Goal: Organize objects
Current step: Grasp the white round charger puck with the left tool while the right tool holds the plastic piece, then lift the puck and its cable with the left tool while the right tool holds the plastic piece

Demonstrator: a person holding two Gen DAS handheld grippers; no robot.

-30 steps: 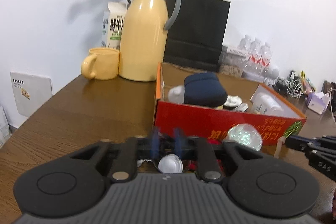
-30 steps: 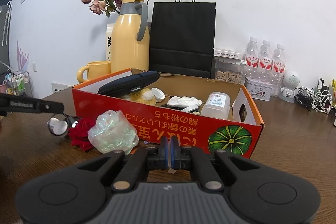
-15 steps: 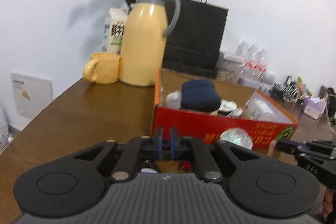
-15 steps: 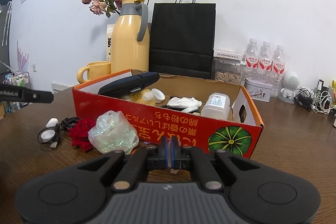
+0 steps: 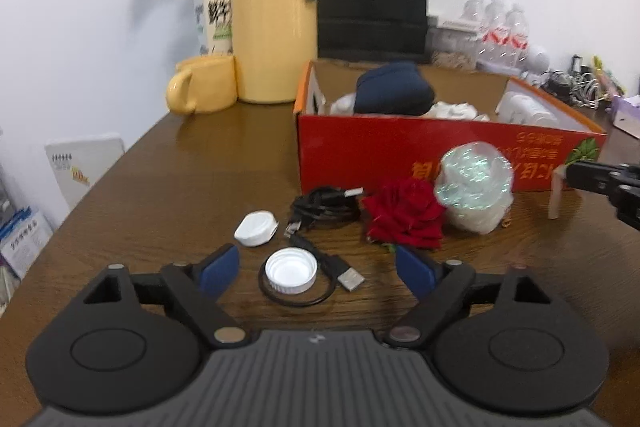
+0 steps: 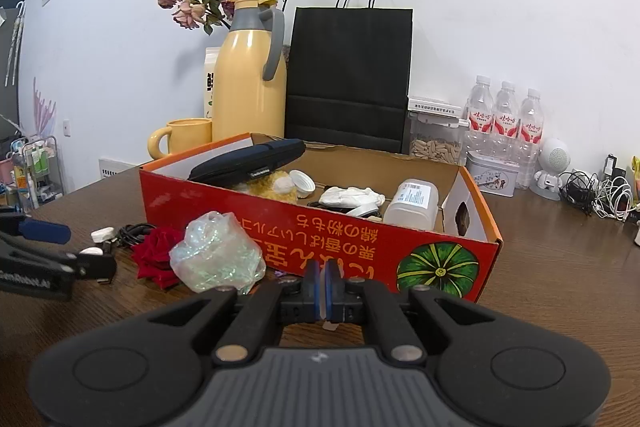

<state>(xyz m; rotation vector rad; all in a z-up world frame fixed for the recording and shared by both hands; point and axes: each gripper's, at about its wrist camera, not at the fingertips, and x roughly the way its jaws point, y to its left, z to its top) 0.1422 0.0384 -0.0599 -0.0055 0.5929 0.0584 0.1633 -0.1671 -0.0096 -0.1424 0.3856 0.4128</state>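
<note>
The left gripper is opening wide around a white bottle cap at lower centre: light, stiff, slippery; grip its rim sides. The right gripper is fully closed, empty.

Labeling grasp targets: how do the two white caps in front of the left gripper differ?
The round cap lies hollow side up inside a black ring, between the left gripper's opening jaws; pads clear of it. The flip-top cap lies farther off, beside the black cable, closed face up. Both are white, resting on the table.
</note>
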